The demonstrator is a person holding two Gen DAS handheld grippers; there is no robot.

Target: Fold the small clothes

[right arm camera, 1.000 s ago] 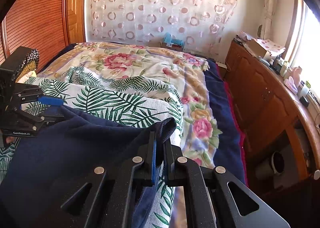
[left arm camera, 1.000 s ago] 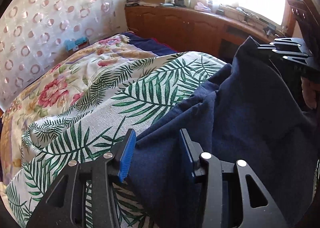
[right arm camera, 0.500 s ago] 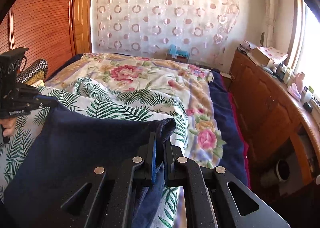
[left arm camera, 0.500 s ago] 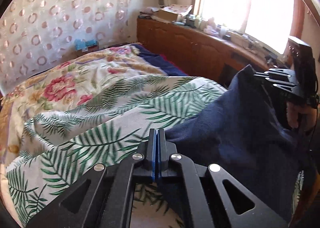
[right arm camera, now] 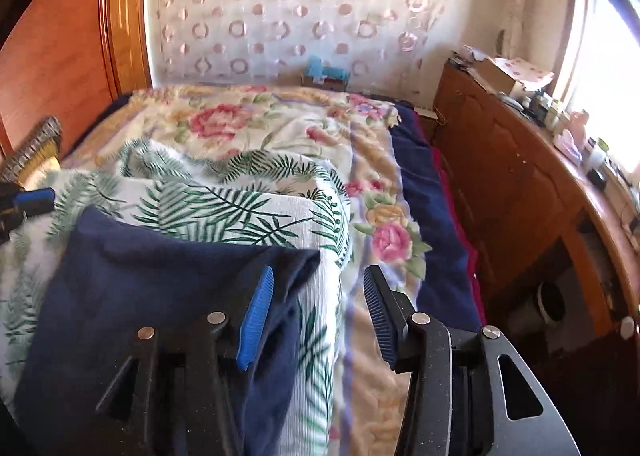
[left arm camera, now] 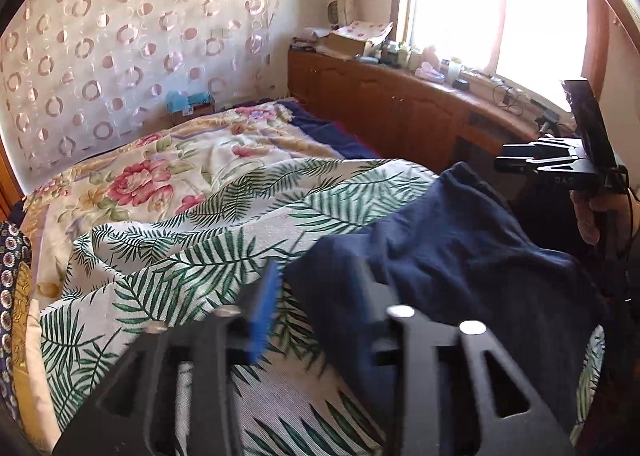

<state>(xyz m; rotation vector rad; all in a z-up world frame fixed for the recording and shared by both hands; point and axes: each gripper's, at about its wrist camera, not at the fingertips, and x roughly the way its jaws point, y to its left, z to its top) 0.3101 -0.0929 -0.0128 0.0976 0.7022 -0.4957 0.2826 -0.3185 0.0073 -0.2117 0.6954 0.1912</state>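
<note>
A navy blue garment (left arm camera: 460,256) lies slack on the fern-print sheet (left arm camera: 180,276) of the bed. My left gripper (left arm camera: 314,276) hovers over its near corner; its jaws are opening, and the cloth edge sits loose between them, not pinched. In the right wrist view the garment (right arm camera: 160,276) spreads to the left. My right gripper (right arm camera: 319,272) is opening too, with the garment's folded corner resting against its left blue pad (right arm camera: 256,320) and nothing pressed. A hand holds the right gripper (left arm camera: 504,162) above the garment's far corner.
A floral blanket (right arm camera: 248,124) covers the far half of the bed, with a dark blue cover (right arm camera: 432,224) along its right side. A wooden cabinet (right arm camera: 520,184) loaded with small items runs under the window. A patterned pillow (left arm camera: 12,276) lies at the left.
Both grippers were shut on the garment's corners and holding it up; both have since opened. The garment has dropped onto the fern sheet. The left gripper has lifted away.
</note>
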